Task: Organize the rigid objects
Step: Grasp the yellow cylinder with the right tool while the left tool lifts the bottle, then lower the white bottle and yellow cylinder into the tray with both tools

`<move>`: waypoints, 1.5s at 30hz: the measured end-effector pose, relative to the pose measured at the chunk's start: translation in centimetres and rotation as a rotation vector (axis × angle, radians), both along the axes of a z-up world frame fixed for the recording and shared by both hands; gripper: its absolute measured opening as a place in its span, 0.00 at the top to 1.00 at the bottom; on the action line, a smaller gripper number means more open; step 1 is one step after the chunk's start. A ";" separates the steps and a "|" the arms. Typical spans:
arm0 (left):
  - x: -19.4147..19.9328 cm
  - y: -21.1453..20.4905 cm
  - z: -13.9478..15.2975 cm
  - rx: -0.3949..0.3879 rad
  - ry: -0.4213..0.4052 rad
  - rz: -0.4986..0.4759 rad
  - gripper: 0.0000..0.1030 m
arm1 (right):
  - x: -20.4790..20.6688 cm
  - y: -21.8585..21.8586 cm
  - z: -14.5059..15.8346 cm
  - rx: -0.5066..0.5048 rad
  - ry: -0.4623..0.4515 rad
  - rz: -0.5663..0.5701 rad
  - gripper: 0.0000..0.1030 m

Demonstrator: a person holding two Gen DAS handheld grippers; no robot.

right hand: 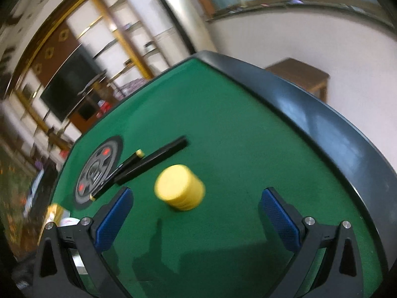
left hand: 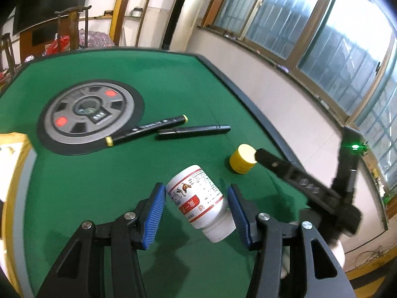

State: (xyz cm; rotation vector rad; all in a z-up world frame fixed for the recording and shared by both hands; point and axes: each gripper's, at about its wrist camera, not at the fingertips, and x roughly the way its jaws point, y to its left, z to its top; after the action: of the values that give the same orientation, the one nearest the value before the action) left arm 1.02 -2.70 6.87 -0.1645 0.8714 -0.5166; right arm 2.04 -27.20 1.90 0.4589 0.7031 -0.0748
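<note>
The green desk (left hand: 82,186) carries a round grey dial (left hand: 90,116) at 10 o'clock in the left wrist view. Two black pens (left hand: 193,130) lie just beside the dial, toward 12 o'clock. The white bottle (left hand: 198,198) lies tilted between the blue pads of the left gripper (left hand: 197,204), whose jaws stand apart around it. A yellow cylinder (right hand: 180,186) stands ahead of the right gripper (right hand: 197,219), jaws wide open, touching nothing.
</note>
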 end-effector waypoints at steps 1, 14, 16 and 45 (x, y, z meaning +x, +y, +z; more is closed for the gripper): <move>-0.3 0.8 0.3 -0.012 -0.003 0.004 0.47 | 0.0 0.6 0.2 -0.028 -0.003 0.008 0.00; -4.0 14.4 2.8 -0.082 -0.060 0.163 0.47 | 5.2 5.2 -1.4 -0.293 0.171 0.157 0.61; -4.7 17.2 2.9 -0.077 -0.065 0.215 0.47 | 5.1 4.8 -1.3 -0.245 0.164 0.160 0.61; -8.0 25.3 -5.4 0.000 0.204 0.304 0.40 | -2.1 28.8 7.7 -0.122 0.039 0.744 0.61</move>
State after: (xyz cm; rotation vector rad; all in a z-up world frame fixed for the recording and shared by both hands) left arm -6.95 22.60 1.48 -0.3482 1.0235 -0.2174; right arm -0.08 1.62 9.61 0.0590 0.8646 0.5723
